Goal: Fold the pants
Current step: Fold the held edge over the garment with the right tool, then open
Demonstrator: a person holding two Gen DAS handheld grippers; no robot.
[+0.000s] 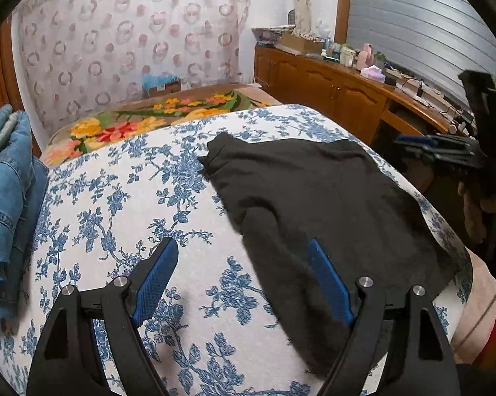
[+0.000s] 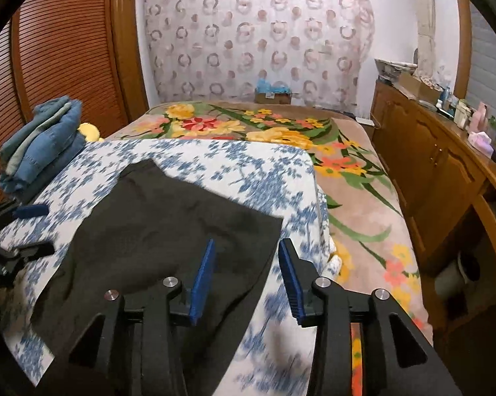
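Black pants (image 1: 320,198) lie folded flat on the blue-flowered white sheet (image 1: 122,198); they also show in the right wrist view (image 2: 162,231). My left gripper (image 1: 244,247) is open and empty, hovering over the pants' near left edge. My right gripper (image 2: 246,247) is open and empty above the pants' right edge, and it shows at the right of the left wrist view (image 1: 446,151). The left gripper shows at the left edge of the right wrist view (image 2: 30,231).
A stack of folded blue jeans (image 2: 40,138) lies at the bed's left side. A floral blanket (image 2: 347,178) covers the far and right part of the bed. A wooden cabinet (image 2: 446,171) with clutter runs along the right. A wooden wardrobe (image 2: 60,49) stands left.
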